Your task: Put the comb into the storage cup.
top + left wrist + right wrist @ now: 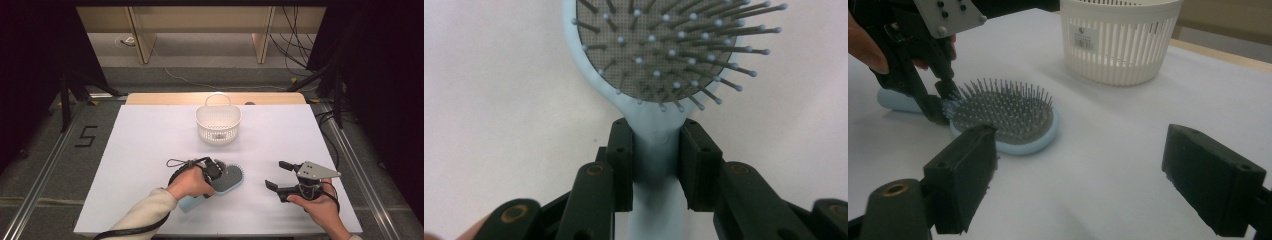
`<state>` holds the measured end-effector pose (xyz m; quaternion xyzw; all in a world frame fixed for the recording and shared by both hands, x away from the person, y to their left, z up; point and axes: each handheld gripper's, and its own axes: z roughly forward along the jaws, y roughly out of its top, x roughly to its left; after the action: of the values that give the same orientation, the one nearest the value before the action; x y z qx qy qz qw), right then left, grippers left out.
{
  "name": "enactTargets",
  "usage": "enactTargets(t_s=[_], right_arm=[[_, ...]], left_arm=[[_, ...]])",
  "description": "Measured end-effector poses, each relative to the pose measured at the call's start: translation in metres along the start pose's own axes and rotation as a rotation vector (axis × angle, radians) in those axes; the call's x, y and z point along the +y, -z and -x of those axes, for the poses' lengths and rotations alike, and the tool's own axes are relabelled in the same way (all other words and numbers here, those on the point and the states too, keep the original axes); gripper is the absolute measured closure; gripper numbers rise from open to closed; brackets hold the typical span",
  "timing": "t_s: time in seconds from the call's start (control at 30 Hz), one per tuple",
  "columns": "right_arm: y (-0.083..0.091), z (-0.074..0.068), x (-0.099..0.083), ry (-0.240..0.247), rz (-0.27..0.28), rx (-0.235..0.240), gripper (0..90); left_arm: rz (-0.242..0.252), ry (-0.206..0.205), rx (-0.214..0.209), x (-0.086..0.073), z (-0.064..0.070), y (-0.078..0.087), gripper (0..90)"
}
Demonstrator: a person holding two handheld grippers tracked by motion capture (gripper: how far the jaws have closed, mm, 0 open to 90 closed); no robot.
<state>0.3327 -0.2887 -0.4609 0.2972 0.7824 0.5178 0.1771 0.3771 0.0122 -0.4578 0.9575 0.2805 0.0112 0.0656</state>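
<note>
Lying flat on the white table (145, 145), near its front edge and well apart from the basket: the light blue hairbrush (232, 178), with bristles pointing up and the head turned to the person's right. Resting on its smooth back, probably so that the pins are not bending under the weight.

Clamping the hairbrush (659, 45) at the narrow neck, just below the head, with the left gripper (656, 150); closing both black pads against the two sides of the handle, with no gap showing in the left gripper view. Taking the neck and not the head most likely because the handle there is slim enough to fit between the jaws and is free of bristles. Coming down on it from above, as seen in the right gripper view, where the left gripper (940, 107) is standing over the brush (1008, 117). Not yet lifting, as far as can be judged: head and handle end both appearing to touch the table.

Holding the right gripper (275, 174) to the right of the brush, just above the table, jaws spread wide and grasping nothing. Pointing it toward the brush head, perhaps waiting to help.

Standing upright farther back, at the middle of the table: the white slotted basket (218, 125), mouth up, handle at its far side, probably the place meant for the brush.
</note>
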Motion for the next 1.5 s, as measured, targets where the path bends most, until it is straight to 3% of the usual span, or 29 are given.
enactTargets(t_s=[0.57,1.13,1.5], right_arm=[[0.0,0.0,0.0,-0.003,0.0,-0.002,15.6],[0.0,0.0,0.0,-0.003,0.001,-0.003,15.6],[0.001,0.0,0.0,-0.003,0.001,-0.003,15.6]], left_arm=[[0.041,0.001,-0.009,-0.005,-0.002,0.001,69.9],[0.165,0.006,0.042,-0.017,-0.006,0.018,69.9],[0.207,0.01,0.025,-0.023,-0.008,0.021,69.9]])
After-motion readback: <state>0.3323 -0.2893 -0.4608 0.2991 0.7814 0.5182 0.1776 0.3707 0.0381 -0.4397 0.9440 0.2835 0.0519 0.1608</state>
